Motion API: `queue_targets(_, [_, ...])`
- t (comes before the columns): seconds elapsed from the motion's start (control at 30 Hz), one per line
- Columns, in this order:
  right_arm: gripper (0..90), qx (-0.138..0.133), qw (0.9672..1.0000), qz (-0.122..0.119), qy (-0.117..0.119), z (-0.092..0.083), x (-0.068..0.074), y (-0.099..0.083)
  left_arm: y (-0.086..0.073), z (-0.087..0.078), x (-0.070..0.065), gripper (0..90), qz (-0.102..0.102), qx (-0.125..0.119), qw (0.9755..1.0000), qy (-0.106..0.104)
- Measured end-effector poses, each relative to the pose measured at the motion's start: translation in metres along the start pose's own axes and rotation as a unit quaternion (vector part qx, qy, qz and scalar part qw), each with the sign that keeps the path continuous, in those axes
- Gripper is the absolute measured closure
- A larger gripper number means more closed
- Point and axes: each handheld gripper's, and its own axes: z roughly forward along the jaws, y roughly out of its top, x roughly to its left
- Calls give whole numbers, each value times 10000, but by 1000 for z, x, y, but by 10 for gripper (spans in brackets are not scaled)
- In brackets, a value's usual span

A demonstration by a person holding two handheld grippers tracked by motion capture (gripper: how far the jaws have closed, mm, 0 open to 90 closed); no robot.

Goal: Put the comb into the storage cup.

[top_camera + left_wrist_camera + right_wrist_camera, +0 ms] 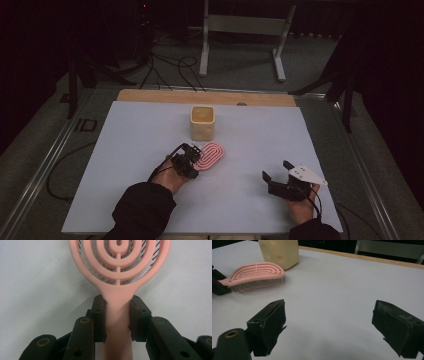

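Pink plastic hairbrush (pixel 210 155) near table centre, bristles down on white table (pixel 125 150), head pointing toward cream square container (pixel 202 122) just beyond, apart from it. Clamped by left gripper (pixel 192 161) at handle neck; in left gripper view both jaws pressed flat against handle sides just below the head. Open-ring back, dark fine bristles beneath, seen side-on from right gripper view.

Right gripper (pixel 274 172) well apart on the right side of the table, jaws wide, nothing between them.

Handling, judged: light, rigid moulded plastic, smooth and likely a bit slippery under pads. Handle narrow and parallel-sided, so best hold where now taken, close to the head for less swing. Slotted head stiff but awkward to pinch; bristles springy, poor purchase. Not fragile. If meant for the container, probably handle-first or head-first upright; fit uncertain.
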Motion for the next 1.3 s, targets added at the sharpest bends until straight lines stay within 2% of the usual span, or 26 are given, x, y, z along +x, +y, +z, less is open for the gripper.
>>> queue_targets(0.53, [115, 10, 10000, 13, 1, 0, 0, 0, -2, -8, 3, 699, -84, -189, 9998, 40])
queue_targets(1.3, [115, 52, 10000, 8, 27, 2, 0, -1, -7, -31, 10, 700, -188, -640, 9977, 157])
